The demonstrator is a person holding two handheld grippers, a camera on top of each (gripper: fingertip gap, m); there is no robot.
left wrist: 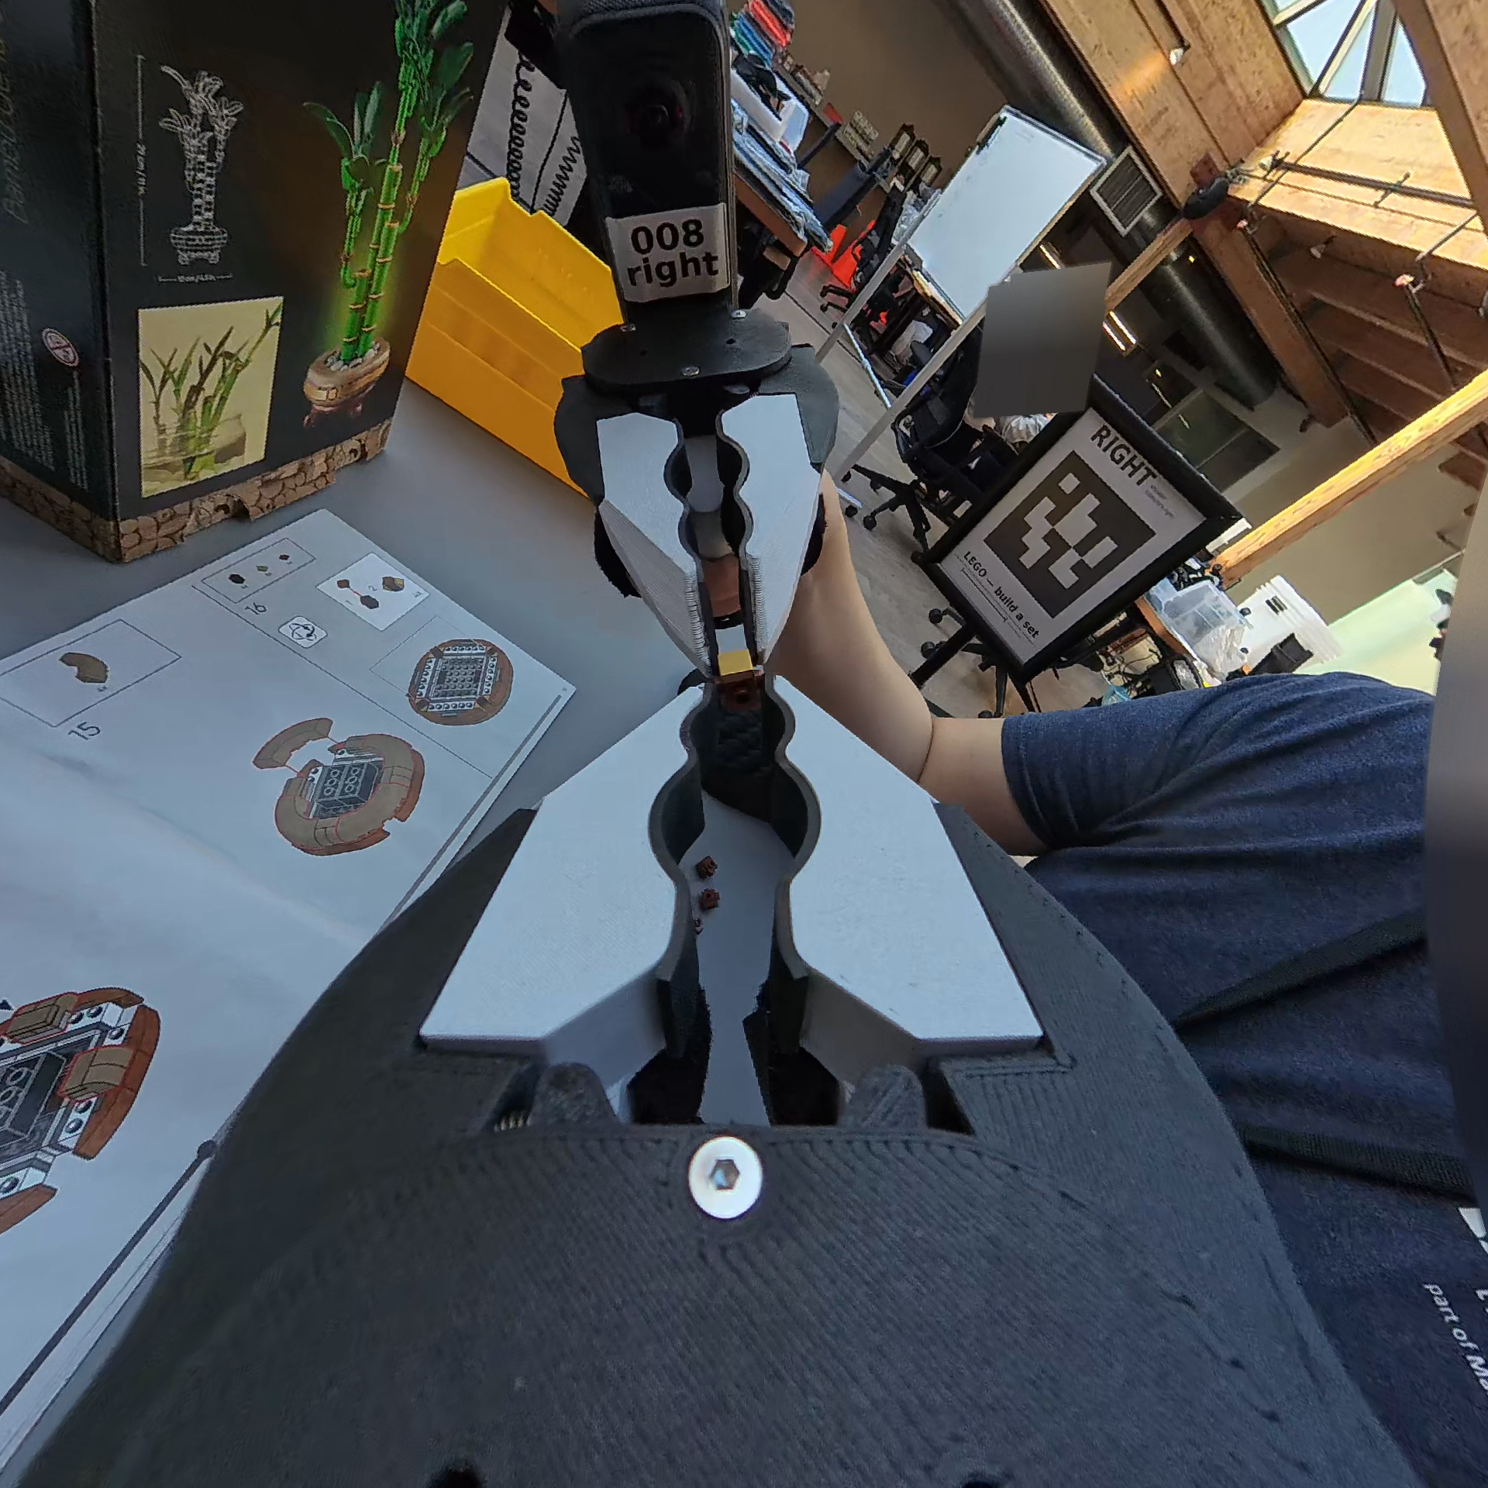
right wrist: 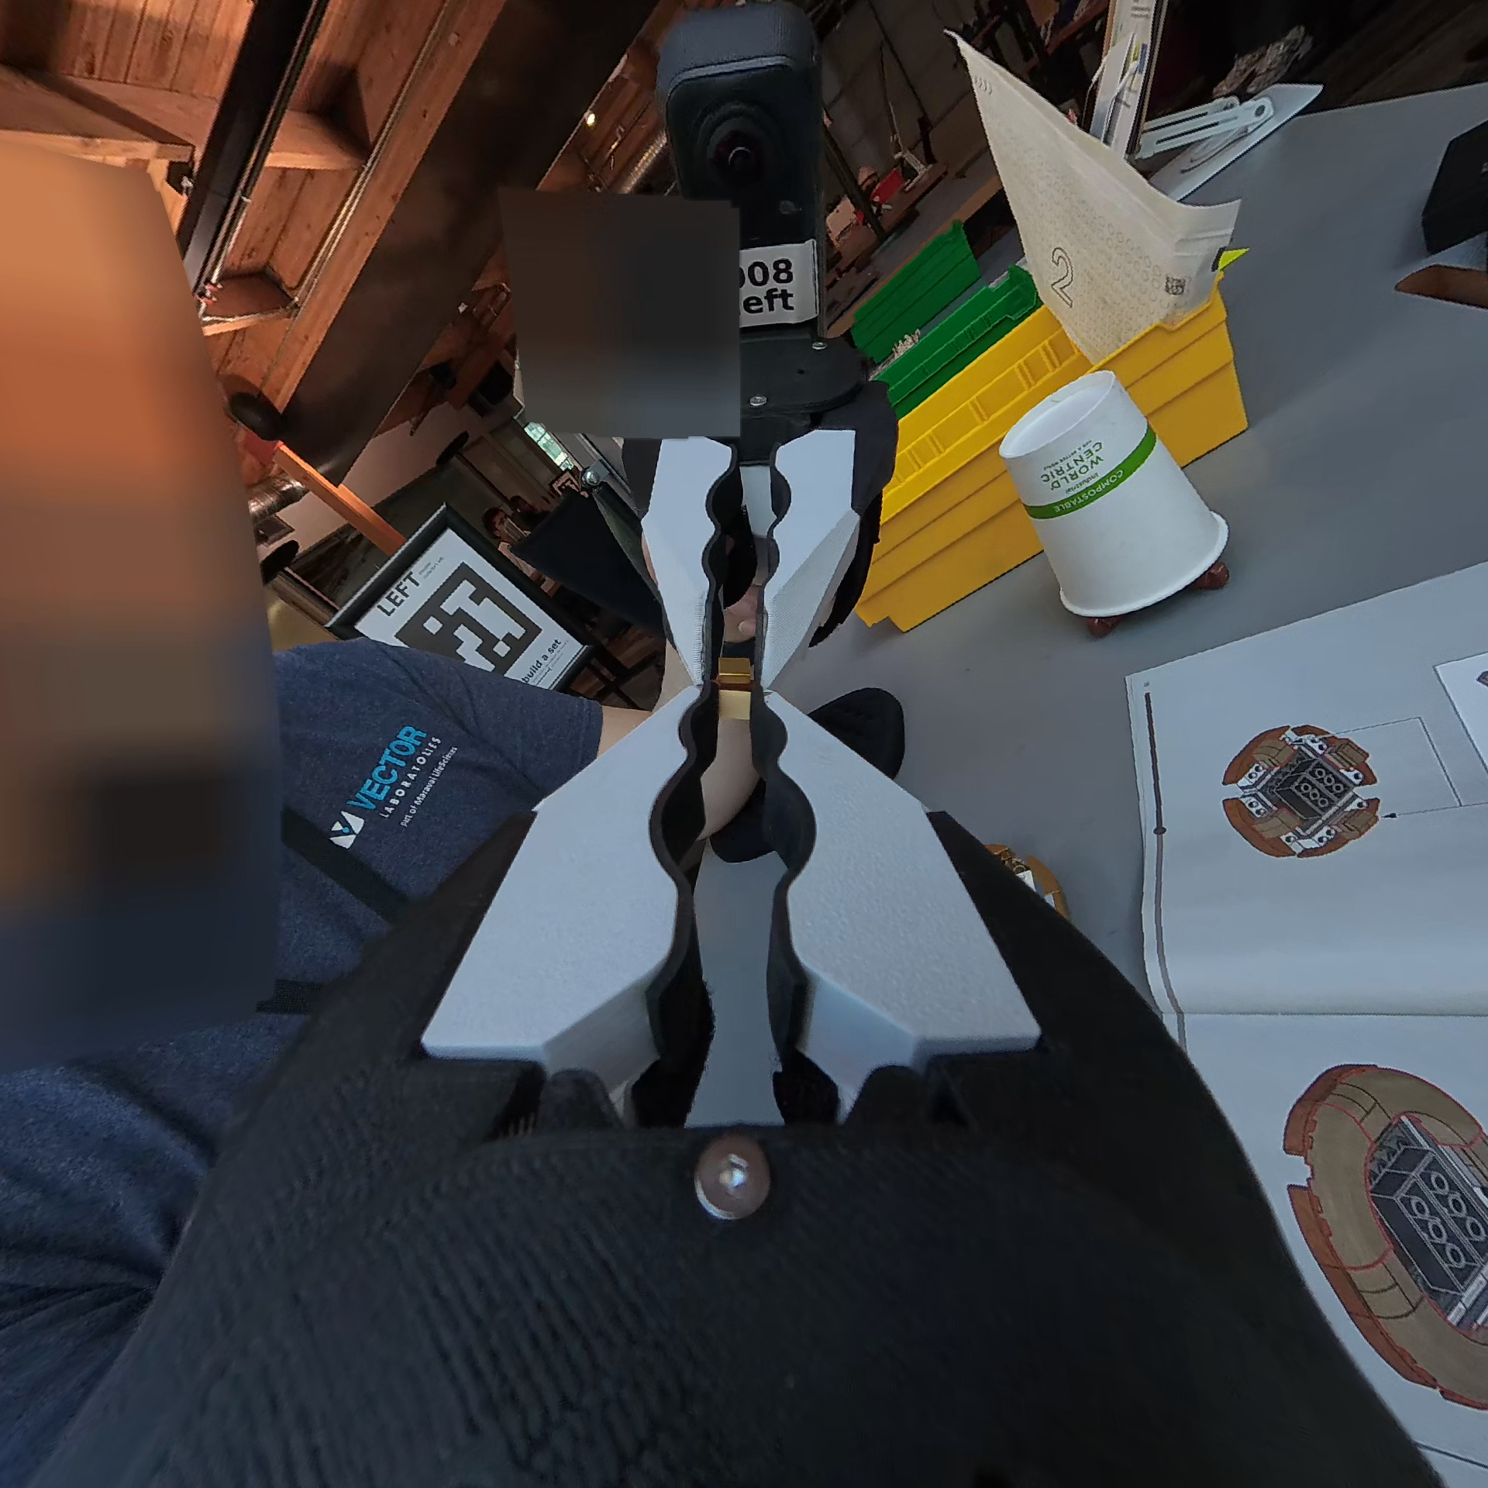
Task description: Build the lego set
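My two grippers meet tip to tip above the grey table [left wrist: 483, 515]. My left gripper [left wrist: 738, 694] is shut on a small reddish-brown lego piece [left wrist: 739, 696]. My right gripper [left wrist: 735, 660] points at it from the other side, shut on a small gold lego piece [left wrist: 737, 662]. The two pieces touch or nearly touch. In the right wrist view my right gripper [right wrist: 733, 706] holds the gold piece [right wrist: 733, 706], and the left gripper [right wrist: 734, 668] faces it. Two tiny brown pieces [left wrist: 708, 882] lie on the table below.
The open instruction booklet [left wrist: 241, 765] [right wrist: 1328, 926] lies on the table, with the lego box [left wrist: 201, 241] behind it. Yellow bins [left wrist: 499, 322] [right wrist: 1047, 451], green bins [right wrist: 942, 314], a paper bag [right wrist: 1087, 201] and an upturned paper cup [right wrist: 1119, 499] stand nearby. A person's arm [left wrist: 870, 692] is close. Left and right tips are no more than a few centimetres apart.
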